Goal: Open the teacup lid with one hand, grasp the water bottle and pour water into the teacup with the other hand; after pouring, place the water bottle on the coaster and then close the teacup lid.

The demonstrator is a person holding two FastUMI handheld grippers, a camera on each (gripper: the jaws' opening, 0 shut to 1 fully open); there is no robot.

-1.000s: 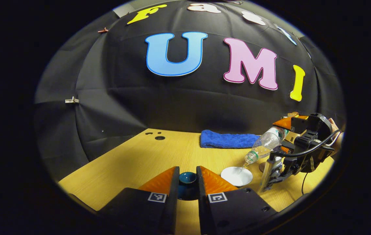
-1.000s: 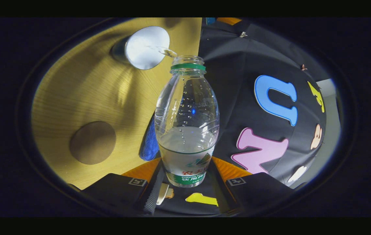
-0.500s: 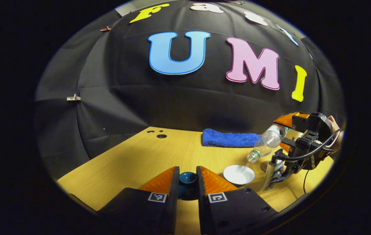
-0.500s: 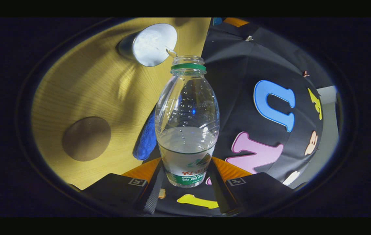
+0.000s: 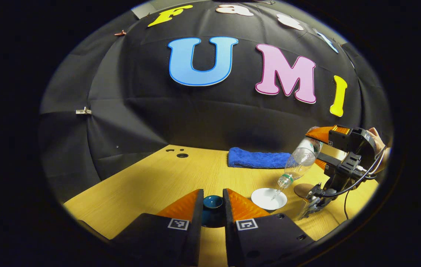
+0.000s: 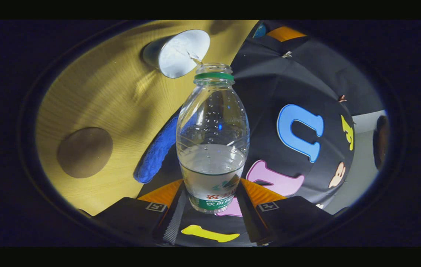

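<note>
My right hand-held gripper (image 6: 210, 207) clamped the water bottle (image 6: 212, 141), tilted, mouth over the teacup (image 6: 182, 53) rim, thin stream falling in. Left hand-held gripper (image 5: 212, 211) pinched the teacup lid (image 5: 212, 203) w/ both fingers, above the bench (image 5: 151, 185). Coaster (image 6: 84, 152) sat near the cup, bare wood btwn; blue cloth (image 5: 258, 158) at the back edge.

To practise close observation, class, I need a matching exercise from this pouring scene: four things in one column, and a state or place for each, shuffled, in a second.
Things:
1. water bottle
2. teacup lid
3. coaster
4. blue towel

States or places:
A. bare on the table, nothing on it
B. tilted, mouth over the teacup
C. by the booth wall, at the table's far edge
D. held between the left gripper fingers

Pairs: 1-B, 2-D, 3-A, 4-C
</note>
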